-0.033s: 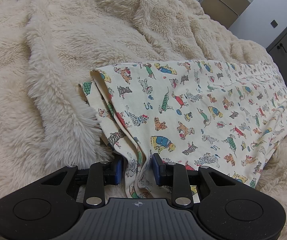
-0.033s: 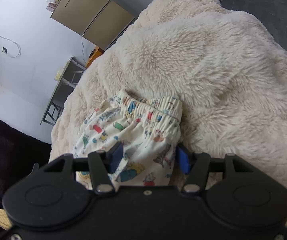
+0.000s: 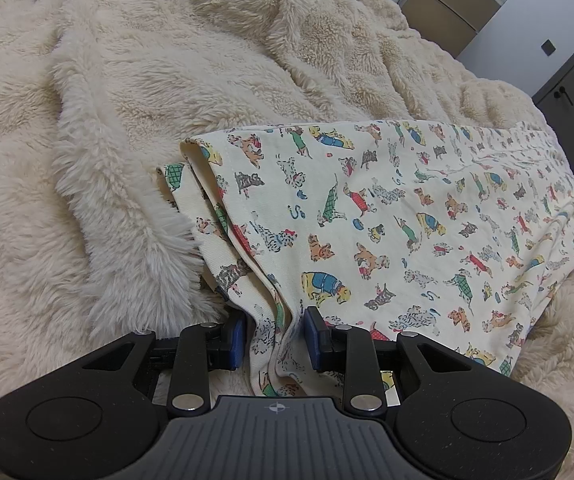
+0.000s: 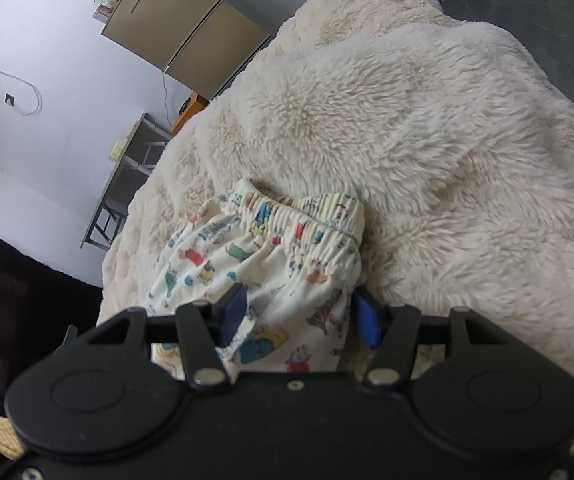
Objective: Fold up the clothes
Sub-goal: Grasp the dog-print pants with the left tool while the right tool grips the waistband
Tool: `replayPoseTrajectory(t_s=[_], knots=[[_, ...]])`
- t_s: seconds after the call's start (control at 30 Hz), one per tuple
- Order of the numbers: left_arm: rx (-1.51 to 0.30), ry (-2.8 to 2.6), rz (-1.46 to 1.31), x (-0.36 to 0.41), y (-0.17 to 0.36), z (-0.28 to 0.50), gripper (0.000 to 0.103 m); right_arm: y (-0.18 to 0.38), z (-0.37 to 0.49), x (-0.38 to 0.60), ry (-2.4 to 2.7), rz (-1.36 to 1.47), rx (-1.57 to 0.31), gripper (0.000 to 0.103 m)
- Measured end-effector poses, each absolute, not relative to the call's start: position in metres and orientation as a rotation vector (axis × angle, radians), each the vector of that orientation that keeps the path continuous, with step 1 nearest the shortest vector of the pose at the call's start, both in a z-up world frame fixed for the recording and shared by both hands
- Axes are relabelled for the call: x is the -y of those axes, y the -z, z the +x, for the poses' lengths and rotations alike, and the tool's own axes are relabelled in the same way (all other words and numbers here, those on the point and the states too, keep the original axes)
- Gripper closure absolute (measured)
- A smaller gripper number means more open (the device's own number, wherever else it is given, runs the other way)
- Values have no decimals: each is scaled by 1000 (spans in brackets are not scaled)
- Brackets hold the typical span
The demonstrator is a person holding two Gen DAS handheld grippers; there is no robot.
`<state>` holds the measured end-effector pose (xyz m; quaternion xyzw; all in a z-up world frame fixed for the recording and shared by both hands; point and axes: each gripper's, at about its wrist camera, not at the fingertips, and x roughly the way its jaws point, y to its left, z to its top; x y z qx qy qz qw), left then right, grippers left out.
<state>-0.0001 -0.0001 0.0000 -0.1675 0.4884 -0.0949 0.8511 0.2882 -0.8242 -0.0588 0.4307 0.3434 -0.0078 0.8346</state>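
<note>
A: Left wrist view, biggest first: cream fleece blanket (image 3: pixel 135 112) covers the whole bed, deep pile, lumpy. On it lie the printed pyjama trousers (image 3: pixel 427 216), dog pattern, laid long toward the far right, legs stacked one on the other.

B: Right wrist view agrees. Blanket (image 4: pixel 427 128) all round, trousers' elastic waistband (image 4: pixel 307 216) at this end, gathered and ribbed. Fridge (image 4: pixel 183 36) and wall in bkgd, not relevant.

A: Handling, my guess: thin cotton knit, v. light, limp, no stiffness. Will sag and drag on the pile, so lift clear, don't slide. Not fragile, not slippery.

B: Grip pts? Waistband looks best to me: thickest, elastic gives bite. Hem end thinner, layers may slip apart.

A: Left tool (image 3: pixel 274 334): jaws parted, hem-end layers bunched in the gap btwn the blue pads. Cloth looks close to both pads but not squeezed flat, so open, not clamped.

B: Right tool (image 4: pixel 299 318): jaws wide apart, straddling the cloth just below the waistband, nothing pinched. Right pad sits at the trousers' edge, by the blanket.

A: Risk: catching one layer only, or fleece along w/ it.
</note>
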Motion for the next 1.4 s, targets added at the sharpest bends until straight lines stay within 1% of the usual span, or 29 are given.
replayPoseTrajectory(t_s=[0.33, 0.53, 0.77, 0.97, 1.1, 1.17, 1.27, 1.3, 1.33, 1.37, 1.4], knots=[[-1031, 197, -362, 0, 0, -1, 77, 51, 282, 823, 40, 907, -699, 47], [-1022, 188, -365, 2, 1, 1, 73, 52, 276, 837, 11, 983, -675, 47], [-1004, 199, -412, -1, 2, -1, 59, 76, 273, 862, -21, 1169, -632, 49], [-966, 235, -519, -15, 8, -8, 42, 99, 278, 870, -100, 1263, -603, 49], [-937, 202, -627, -30, 13, -14, 43, 105, 289, 870, -129, 1276, -602, 49], [-928, 198, -673, -35, 17, -18, 43, 104, 294, 870, -137, 1278, -604, 54], [-925, 193, -735, -38, 22, -19, 41, 101, 301, 868, -139, 1300, -575, 68], [-922, 188, -745, -39, 22, -18, 43, 101, 299, 866, -141, 1291, -566, 79], [-920, 181, -756, -39, 22, -17, 47, 97, 299, 865, -135, 1270, -561, 84], [-917, 174, -767, -40, 22, -16, 62, 96, 297, 864, -129, 1258, -558, 85], [-914, 174, -769, -41, 21, -14, 72, 91, 296, 863, -121, 1233, -552, 88]])
